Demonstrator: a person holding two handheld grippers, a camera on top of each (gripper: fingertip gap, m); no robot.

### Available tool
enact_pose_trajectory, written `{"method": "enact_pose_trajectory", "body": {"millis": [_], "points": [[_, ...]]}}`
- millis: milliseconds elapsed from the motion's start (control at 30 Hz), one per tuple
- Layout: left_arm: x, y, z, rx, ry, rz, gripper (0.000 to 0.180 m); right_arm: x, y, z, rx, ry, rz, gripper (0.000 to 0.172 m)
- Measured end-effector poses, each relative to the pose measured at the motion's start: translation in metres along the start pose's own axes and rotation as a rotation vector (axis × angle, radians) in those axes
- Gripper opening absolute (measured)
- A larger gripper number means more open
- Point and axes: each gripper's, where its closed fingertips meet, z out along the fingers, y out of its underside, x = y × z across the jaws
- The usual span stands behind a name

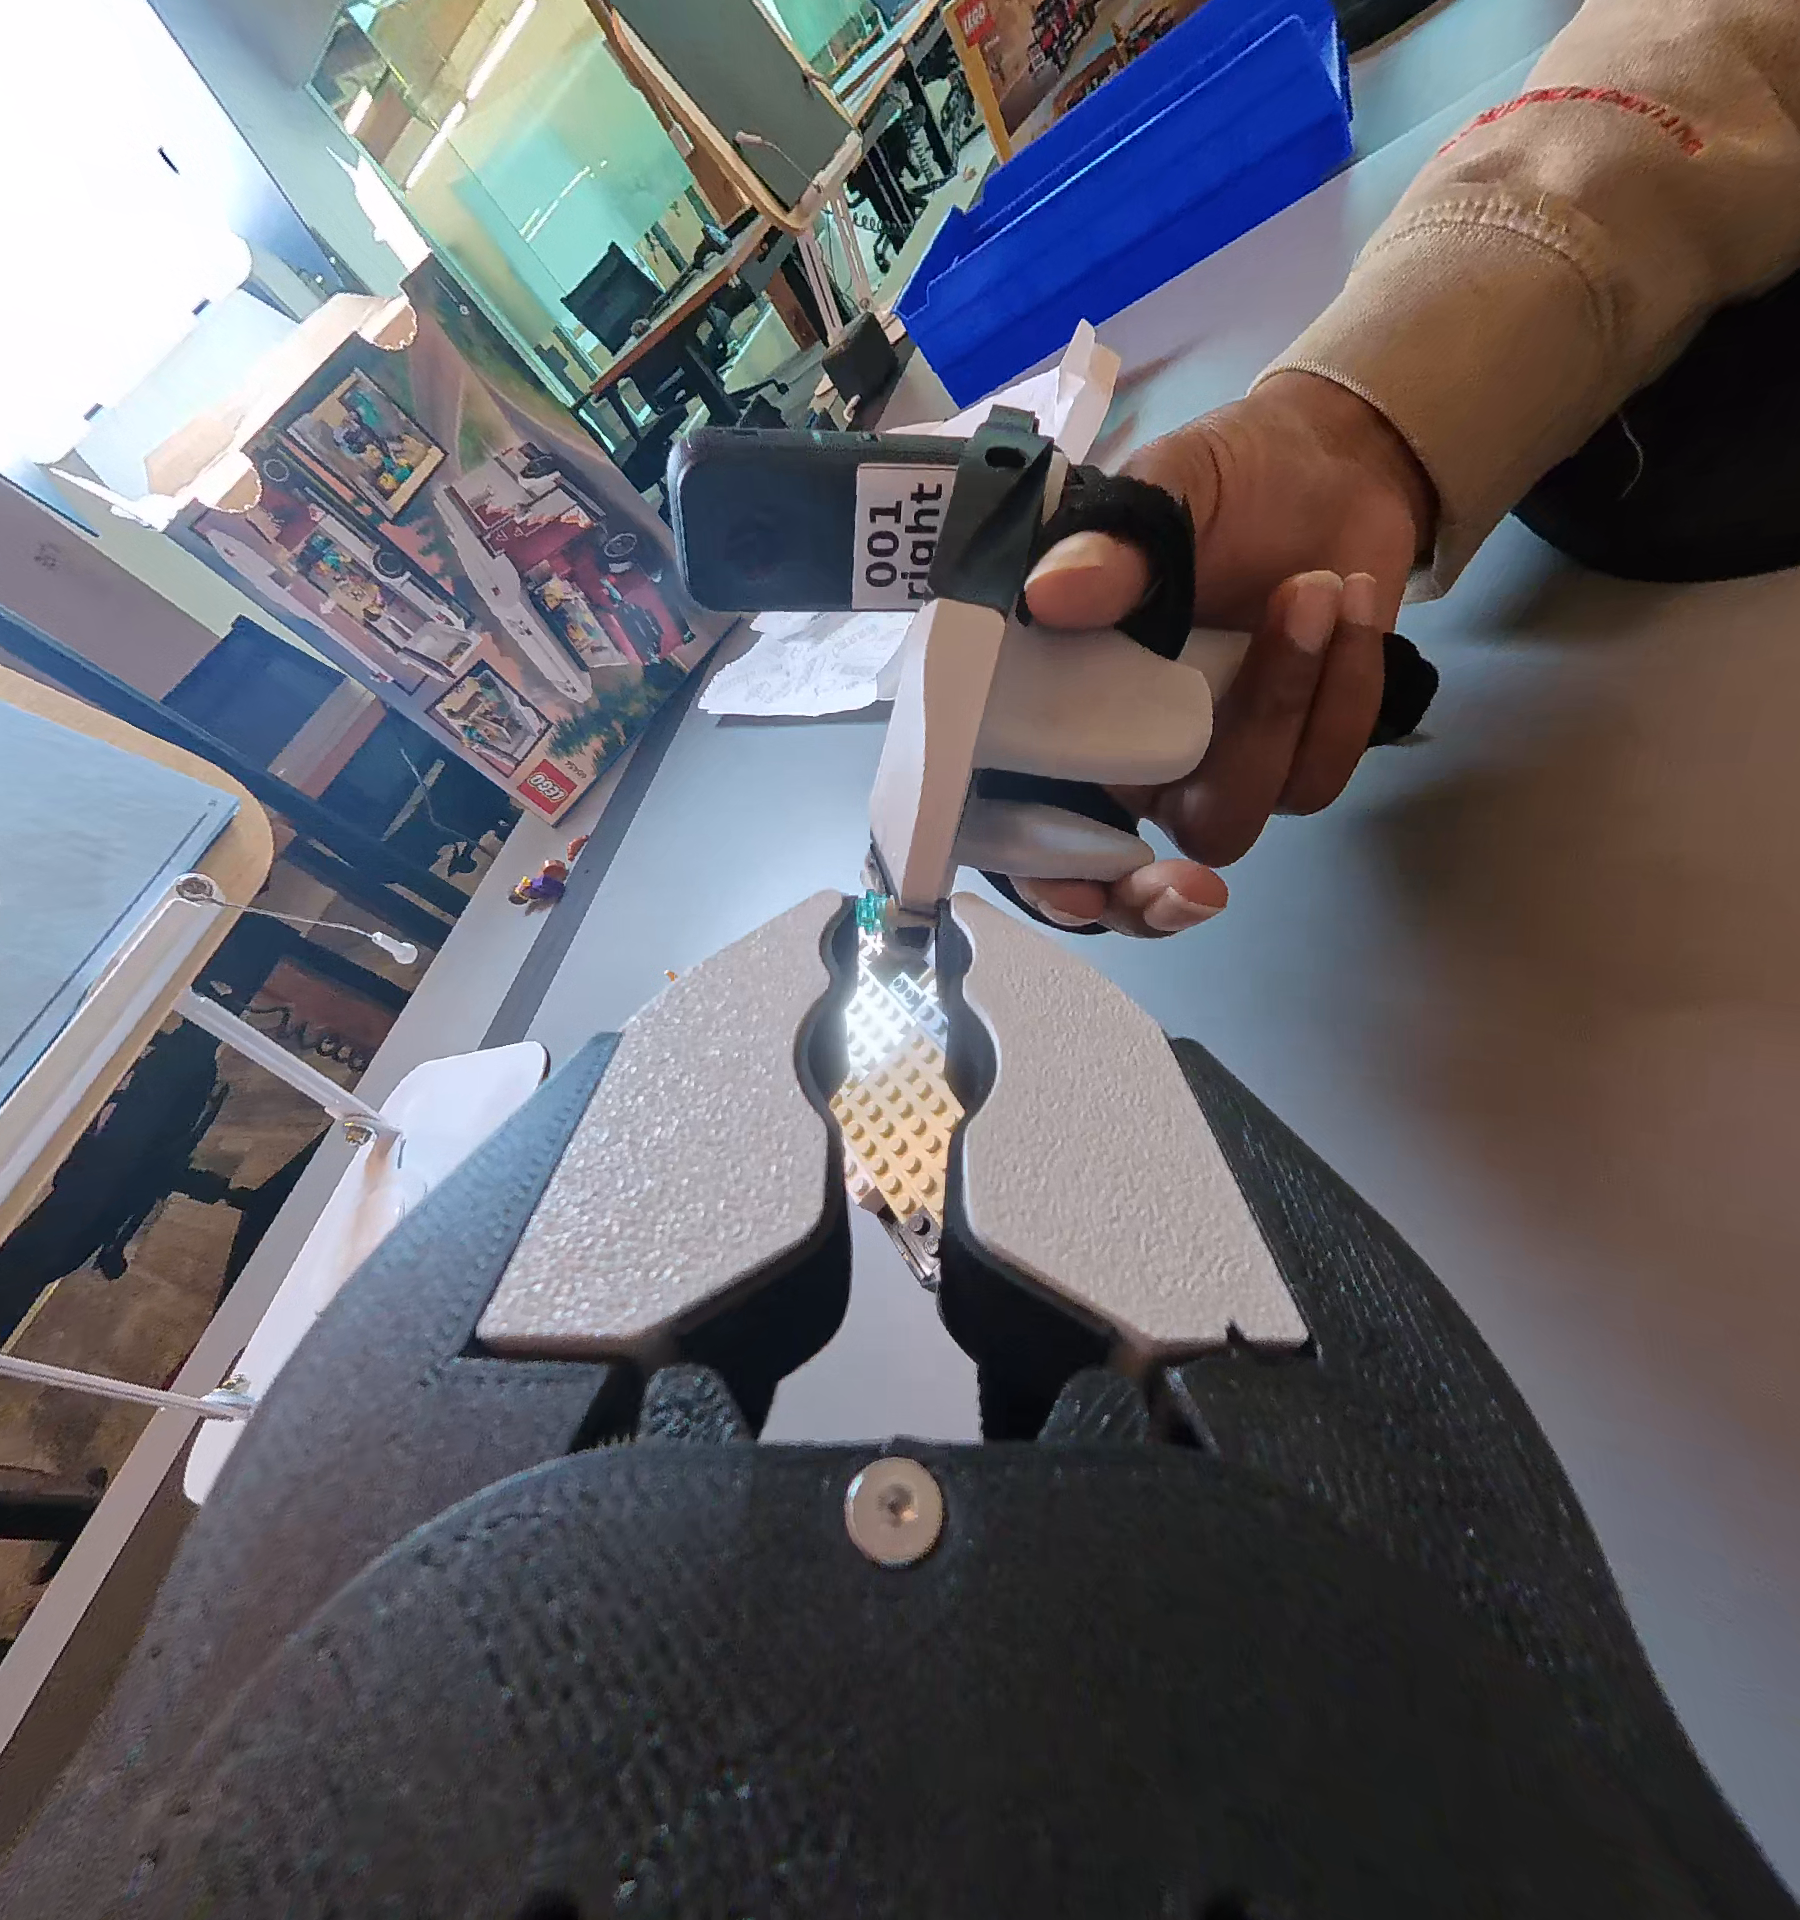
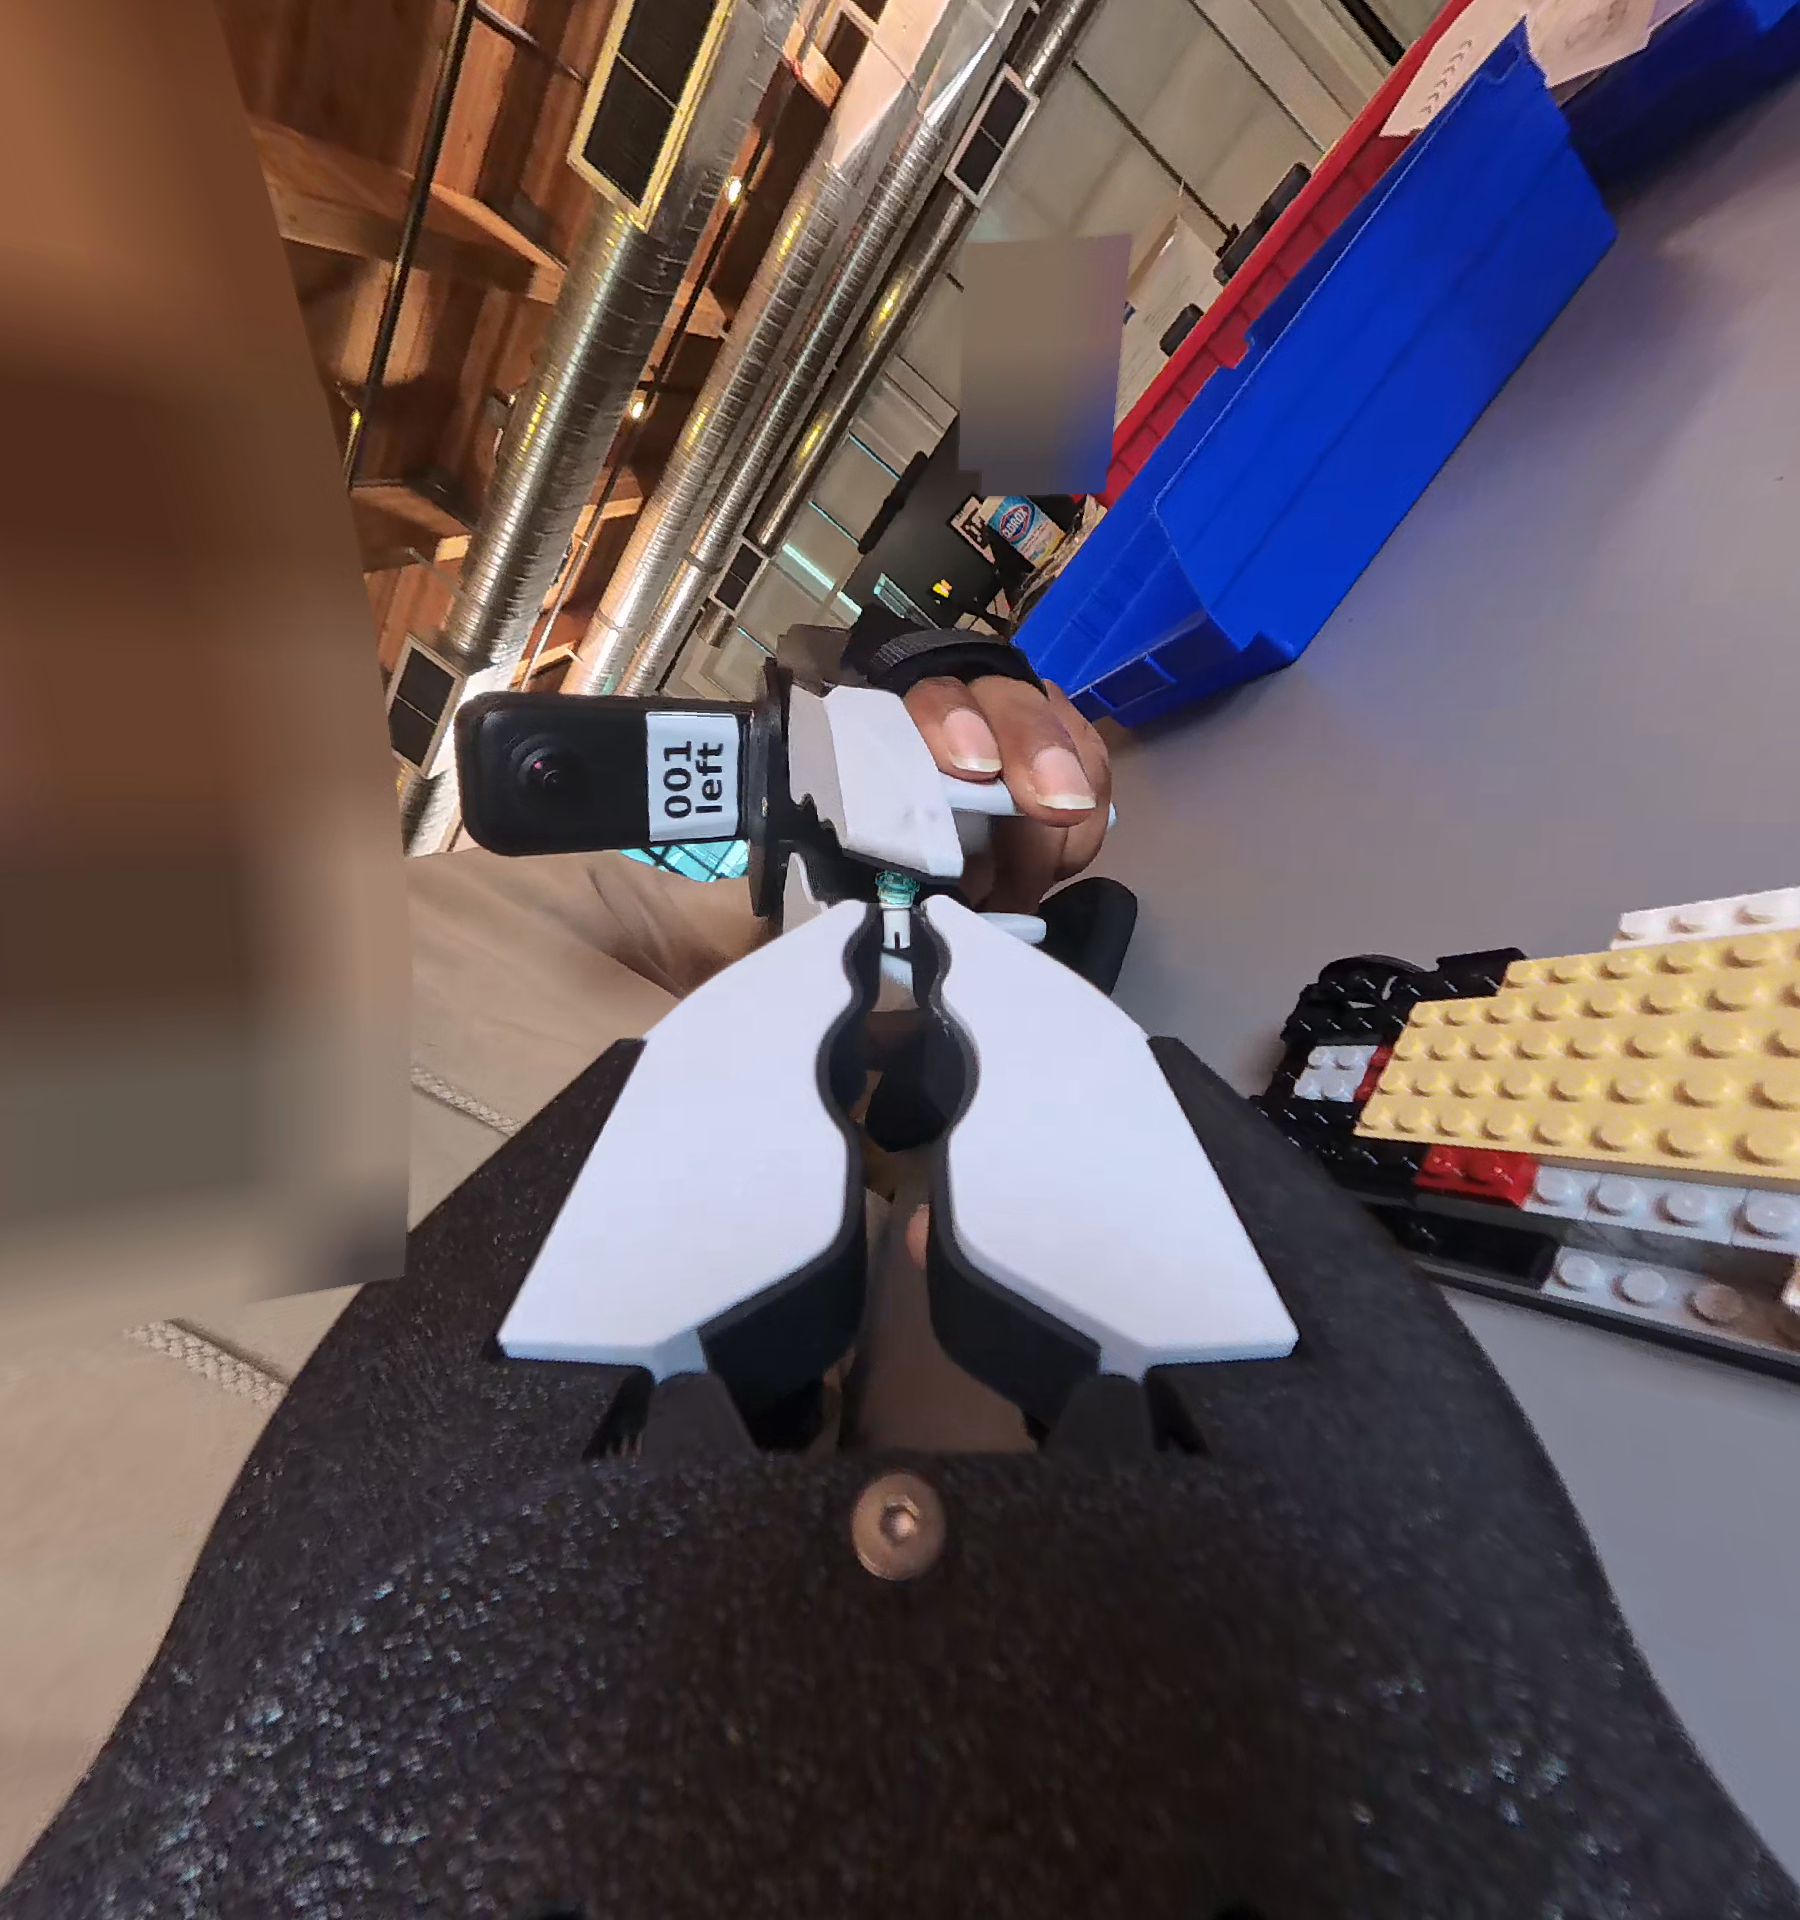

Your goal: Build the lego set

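Note:
My left gripper (image 1: 898,920) and right gripper (image 2: 894,914) meet tip to tip above the grey table (image 1: 1498,1091). Between them is a small piece: a clear teal stud (image 1: 872,912) on a short white peg (image 2: 894,932). In the right wrist view the peg sits pinched between my right fingertips, with the teal stud (image 2: 896,888) at its far end against the left gripper (image 2: 901,878). In the left wrist view the piece spans the gap between my left fingertips, and the right gripper (image 1: 911,902) comes down onto it from above. A tan studded plate build (image 1: 896,1122) lies below.
The tan, black, red and grey brick build (image 2: 1623,1070) lies on the table to the right. Blue bins (image 2: 1343,436) and a red bin (image 2: 1280,281) stand behind. A toy box (image 1: 439,561), papers (image 1: 813,665) and a small figure (image 1: 541,886) lie at the table's far side. My left and right fingertips are right by each other.

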Motion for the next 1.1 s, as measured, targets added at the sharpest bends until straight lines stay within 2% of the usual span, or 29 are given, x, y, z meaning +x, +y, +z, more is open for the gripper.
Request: {"method": "enact_pose_trajectory", "body": {"millis": [367, 533, 900, 1100], "points": [[-0.005, -0.003, -0.001, 0.021, -0.057, 0.031, 0.015, -0.003, -0.006, 0.001, 0.096, -0.091, 0.141, 0.004], [-0.011, -0.001, 0.000, 0.009, -0.070, -0.014, 0.014, 0.000, -0.012, 0.000, 0.166, -0.082, 0.174, 0.005], [-0.011, 0.013, 0.007, -0.081, -0.085, 0.008, 0.013, 0.014, -0.013, -0.004, 0.216, -0.036, 0.234, 0.005], [-0.011, 0.012, 0.006, -0.064, -0.061, -0.008, 0.013, 0.012, -0.014, -0.004, 0.189, -0.041, 0.217, 0.005]]}}
